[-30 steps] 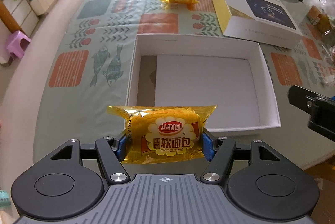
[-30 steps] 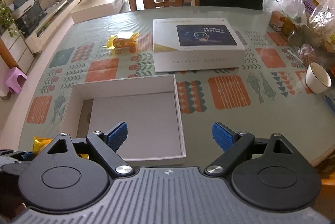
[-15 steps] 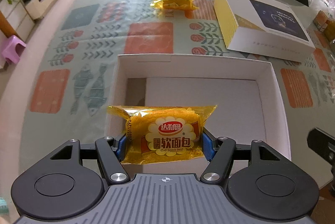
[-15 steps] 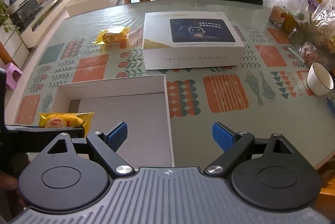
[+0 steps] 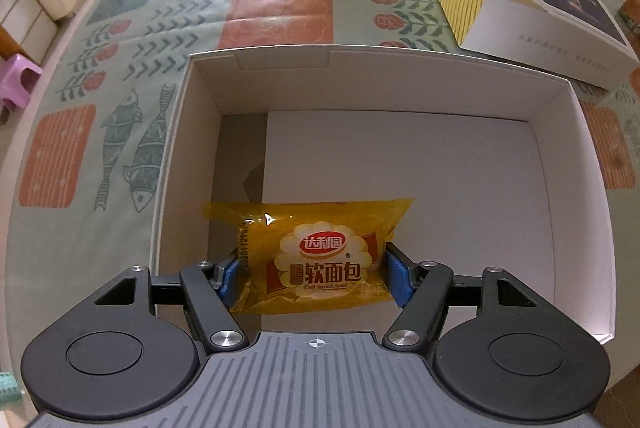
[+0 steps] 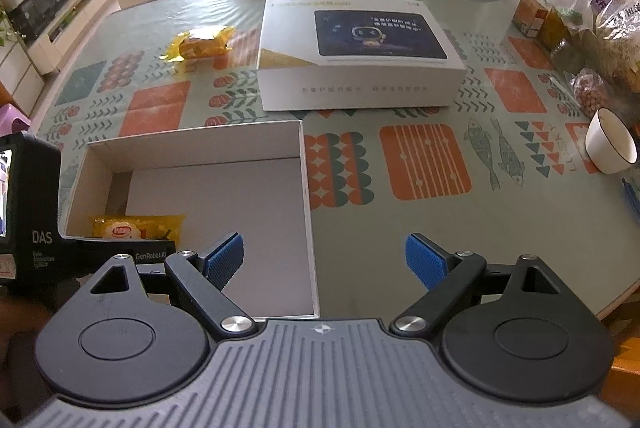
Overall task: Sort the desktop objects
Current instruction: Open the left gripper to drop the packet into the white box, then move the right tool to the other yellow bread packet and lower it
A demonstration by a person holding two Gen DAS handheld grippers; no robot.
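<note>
Left wrist view: your left tool (image 5: 314,276) is clamped on the bread packet (image 5: 316,260), one blue pad pressed against each short end so the printed face stays up and the soft bread is squeezed only lightly. You hold the packet inside the outline of the open white box (image 5: 592,211), over its near left part; whether it touches the box floor cannot be told. Holding it by the ends leaves the underside free, which should let it drop flat when you release.

Right wrist view: your right tool (image 6: 324,258) is empty, its pads spread well apart, hovering over the near right corner of the box (image 6: 306,211) and the desk (image 6: 440,228) beside it. That keeps it clear of the left tool's path. The packet (image 6: 132,228) shows here low against the box's left wall.

A second bread packet (image 6: 200,43) lies on the desk beyond the box, just beside the closed printed carton (image 6: 360,67). In my judgement it is the next item due for the box. A white cup (image 6: 610,145) stands well apart at the right edge.
</note>
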